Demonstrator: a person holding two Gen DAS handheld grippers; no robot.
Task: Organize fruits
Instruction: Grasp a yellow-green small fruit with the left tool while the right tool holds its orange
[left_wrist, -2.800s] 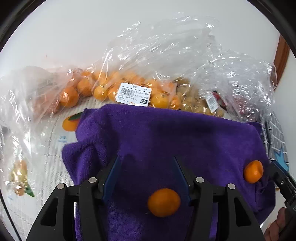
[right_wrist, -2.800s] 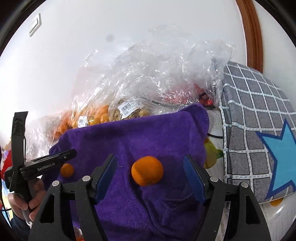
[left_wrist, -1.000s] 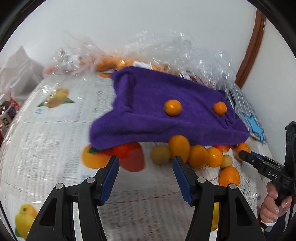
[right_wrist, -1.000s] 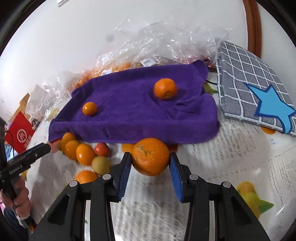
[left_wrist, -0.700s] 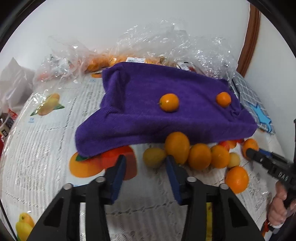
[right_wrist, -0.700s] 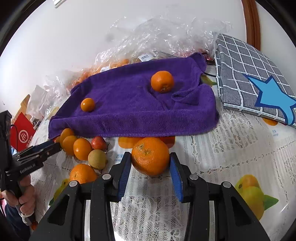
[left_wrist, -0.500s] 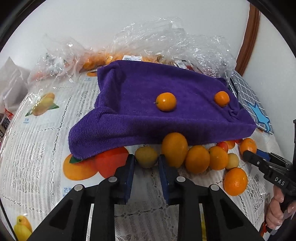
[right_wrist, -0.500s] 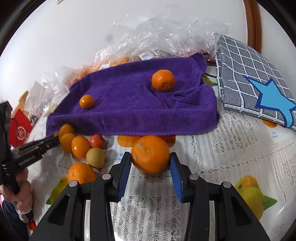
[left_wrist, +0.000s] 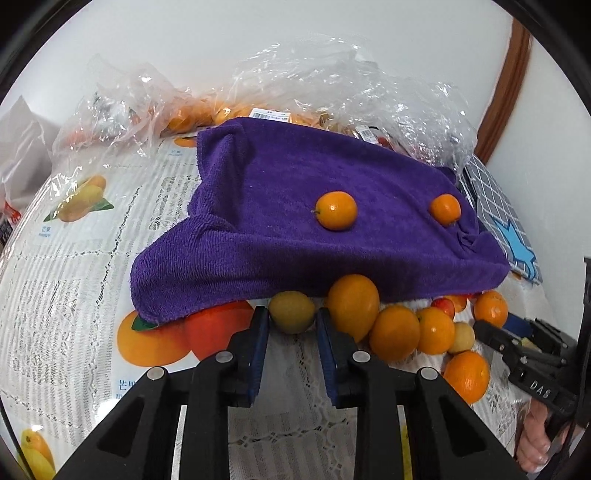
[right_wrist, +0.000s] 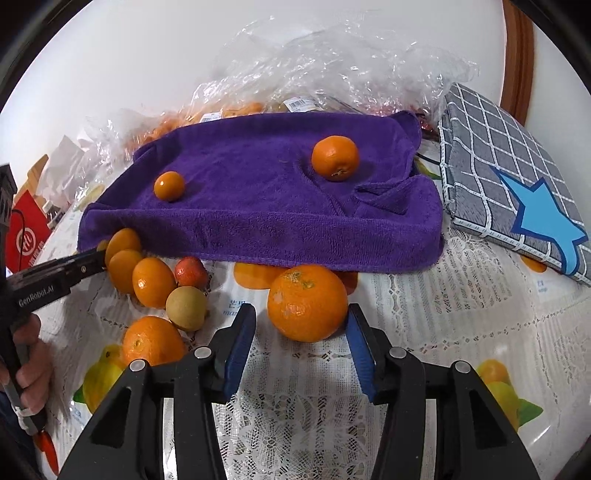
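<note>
Your left gripper (left_wrist: 291, 325) is clamped on the small yellow-green fruit (left_wrist: 291, 311), at 6 o'clock of the purple towel (left_wrist: 314, 229). It is light, round, soft-skinned: squeeze gently at its widest part. Your right gripper (right_wrist: 301, 332) is opening around the big orange (right_wrist: 307, 302).

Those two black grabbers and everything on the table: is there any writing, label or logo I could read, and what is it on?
"GenRobot.AI": white letters on the left gripper.
"DAS": on the right gripper, side view.
Red bag: white round logo, no readable words.
Bag labels: barcodes, print too small.
Tablecloth: captions under the fruit pictures, too blurred.
</note>
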